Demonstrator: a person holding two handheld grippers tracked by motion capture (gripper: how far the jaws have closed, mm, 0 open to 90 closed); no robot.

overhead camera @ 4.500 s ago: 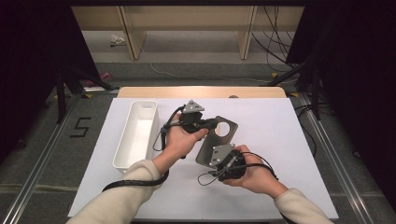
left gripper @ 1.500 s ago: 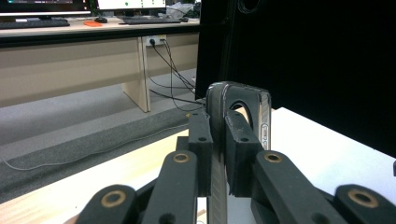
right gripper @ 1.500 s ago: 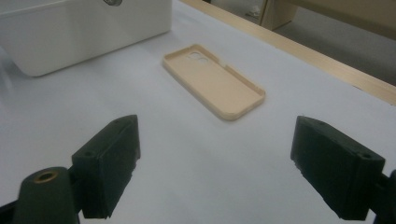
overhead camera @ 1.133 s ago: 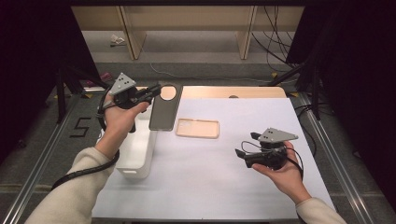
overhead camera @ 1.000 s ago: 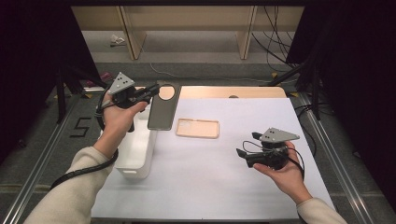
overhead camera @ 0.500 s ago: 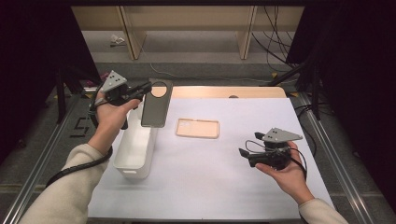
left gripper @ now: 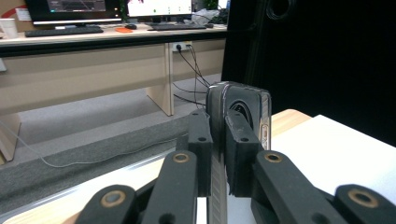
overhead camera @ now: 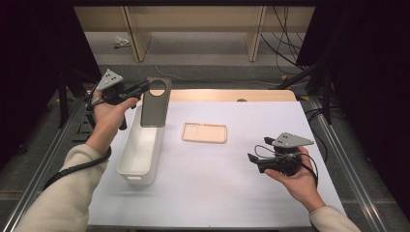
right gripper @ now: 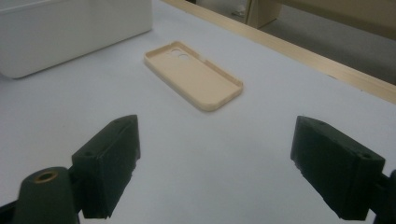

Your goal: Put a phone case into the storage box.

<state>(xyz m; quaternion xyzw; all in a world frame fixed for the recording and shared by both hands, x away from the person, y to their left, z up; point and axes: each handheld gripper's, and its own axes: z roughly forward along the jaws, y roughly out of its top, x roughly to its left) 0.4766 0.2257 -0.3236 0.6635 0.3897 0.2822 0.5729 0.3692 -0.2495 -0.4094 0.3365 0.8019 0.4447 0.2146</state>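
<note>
Left gripper (overhead camera: pixel 140 88) clamped on dark phone case (overhead camera: pixel 155 102), hanging above white bin (overhead camera: pixel 141 147) at 10 o'clock. Thin-edge grip may slip, case dropping outside. Right gripper (overhead camera: pixel 251 160) jaws apart, idle.

My left gripper (overhead camera: pixel 145 87) is black with a grey plate on top, and the case (overhead camera: pixel 155 102) in it is dark grey with a round hole near its top. My right gripper (overhead camera: pixel 252 158) is black too, also with a grey plate. The other case (overhead camera: pixel 204 132) is pale peach all over, plain, with no pattern. The bin (overhead camera: pixel 140 150) is white. The table (overhead camera: pixel 217 183) is covered in plain white, with a light wood edge at the far side. My sleeves (overhead camera: pixel 58 203) are cream.
</note>
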